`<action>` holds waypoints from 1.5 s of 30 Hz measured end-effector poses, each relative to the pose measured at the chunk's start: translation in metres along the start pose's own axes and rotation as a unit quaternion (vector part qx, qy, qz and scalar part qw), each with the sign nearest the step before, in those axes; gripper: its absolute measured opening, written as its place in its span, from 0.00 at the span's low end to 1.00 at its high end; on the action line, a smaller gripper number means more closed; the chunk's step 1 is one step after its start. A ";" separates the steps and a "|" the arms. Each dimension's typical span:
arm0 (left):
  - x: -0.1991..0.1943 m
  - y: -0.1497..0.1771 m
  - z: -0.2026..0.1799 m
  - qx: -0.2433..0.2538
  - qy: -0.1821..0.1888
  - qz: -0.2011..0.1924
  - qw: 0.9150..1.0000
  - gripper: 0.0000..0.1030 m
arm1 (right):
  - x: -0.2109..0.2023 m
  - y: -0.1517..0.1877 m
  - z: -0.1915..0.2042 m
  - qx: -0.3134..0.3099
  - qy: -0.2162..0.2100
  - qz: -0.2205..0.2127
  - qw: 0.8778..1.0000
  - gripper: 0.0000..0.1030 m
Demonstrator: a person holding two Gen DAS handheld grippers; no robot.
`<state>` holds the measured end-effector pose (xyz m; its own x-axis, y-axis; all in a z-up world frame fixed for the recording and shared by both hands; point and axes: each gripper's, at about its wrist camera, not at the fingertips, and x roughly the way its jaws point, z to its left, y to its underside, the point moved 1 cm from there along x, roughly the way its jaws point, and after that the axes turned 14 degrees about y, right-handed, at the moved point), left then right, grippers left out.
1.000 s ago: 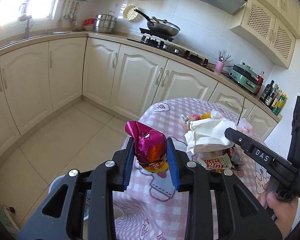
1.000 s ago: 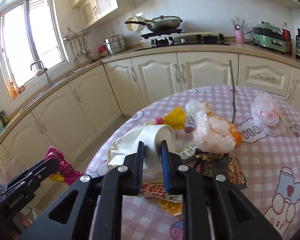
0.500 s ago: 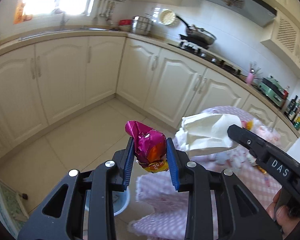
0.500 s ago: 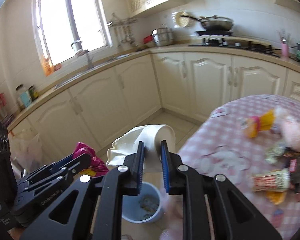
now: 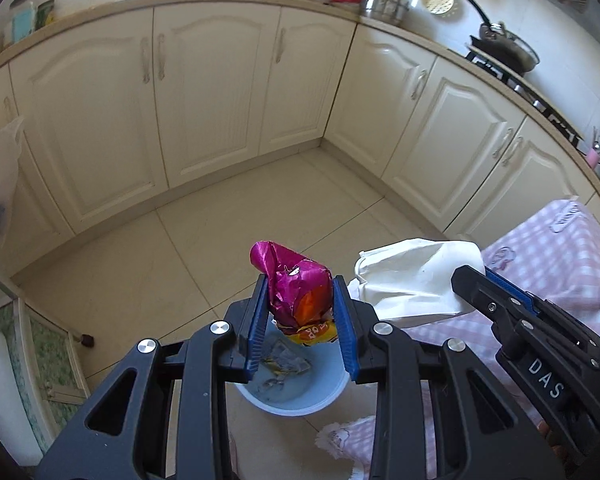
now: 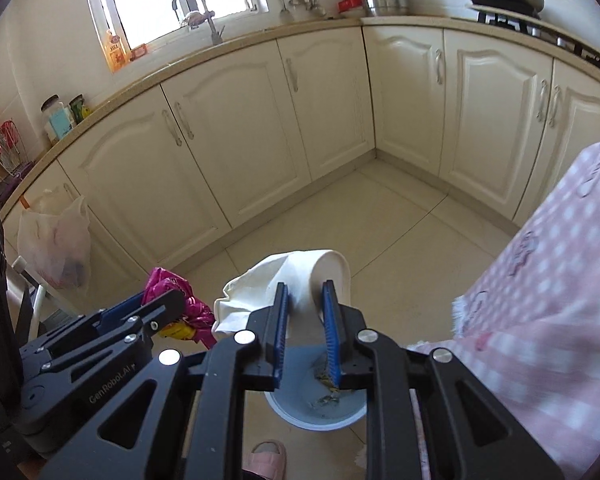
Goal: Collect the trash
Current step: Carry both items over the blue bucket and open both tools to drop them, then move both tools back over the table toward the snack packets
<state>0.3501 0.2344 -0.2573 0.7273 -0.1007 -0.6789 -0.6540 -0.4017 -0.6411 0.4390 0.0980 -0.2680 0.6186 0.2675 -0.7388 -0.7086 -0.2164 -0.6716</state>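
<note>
Both grippers have swung away from the table since a second ago and now hang over the light blue bin on the tiled floor, where before only the tabletop litter lay under them. Left gripper: its blue pads are closed most of the way onto a crumpled pink and orange wrapper, which sticks up between them directly above the bin's mouth. Right gripper: its pads are pinched narrowly on a squashed white paper cup, also above the bin. A few scraps already lie in the bottom of the bin. The pink checked tablecloth hangs just to the right of the bin, and cream cabinets line the far walls.
</note>
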 end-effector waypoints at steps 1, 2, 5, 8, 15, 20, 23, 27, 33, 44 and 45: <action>0.005 0.000 0.003 -0.001 -0.004 0.003 1.000 0.29 | 0.010 0.000 0.002 0.003 -0.001 0.005 1.000 0.19; 0.008 0.001 0.007 -0.003 -0.006 0.006 1.000 0.29 | 0.018 0.001 0.003 0.003 0.002 0.010 1.000 0.22; 0.019 0.004 0.011 -0.008 -0.007 0.016 1.000 0.29 | 0.038 0.004 0.003 0.006 0.002 0.029 1.000 0.28; 0.026 0.007 0.012 -0.007 -0.003 0.024 1.000 0.29 | 0.044 0.010 -0.001 0.006 0.009 0.037 0.999 0.29; 0.036 0.009 0.009 -0.001 0.005 0.033 0.999 0.29 | 0.040 0.013 -0.014 0.012 0.020 0.033 0.999 0.31; 0.037 0.006 0.001 0.006 0.010 0.033 0.999 0.29 | 0.030 0.011 -0.021 0.012 0.031 0.018 0.999 0.33; 0.037 0.004 -0.002 0.009 0.012 0.032 0.999 0.29 | 0.025 0.011 -0.025 0.017 0.035 0.010 0.999 0.34; 0.034 0.001 -0.008 0.013 0.014 0.024 1.000 0.31 | 0.015 0.008 -0.030 0.025 0.040 -0.003 0.999 0.37; 0.019 -0.004 -0.017 0.015 0.017 0.002 1.000 0.56 | -0.003 0.002 -0.037 0.034 0.043 -0.022 0.998 0.37; -0.027 -0.008 -0.043 0.035 0.028 -0.029 0.999 0.60 | -0.057 -0.004 -0.051 0.042 0.049 -0.057 0.996 0.39; -0.035 -0.008 -0.049 0.038 0.034 -0.035 0.998 0.60 | -0.066 -0.005 -0.054 0.044 0.051 -0.063 0.996 0.39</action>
<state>0.3404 0.1964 -0.2109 0.7819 -0.1374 -0.6080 -0.6139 -0.3391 -0.7129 0.4200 0.0310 -0.2192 0.7328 0.1895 -0.6535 -0.6470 -0.1034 -0.7554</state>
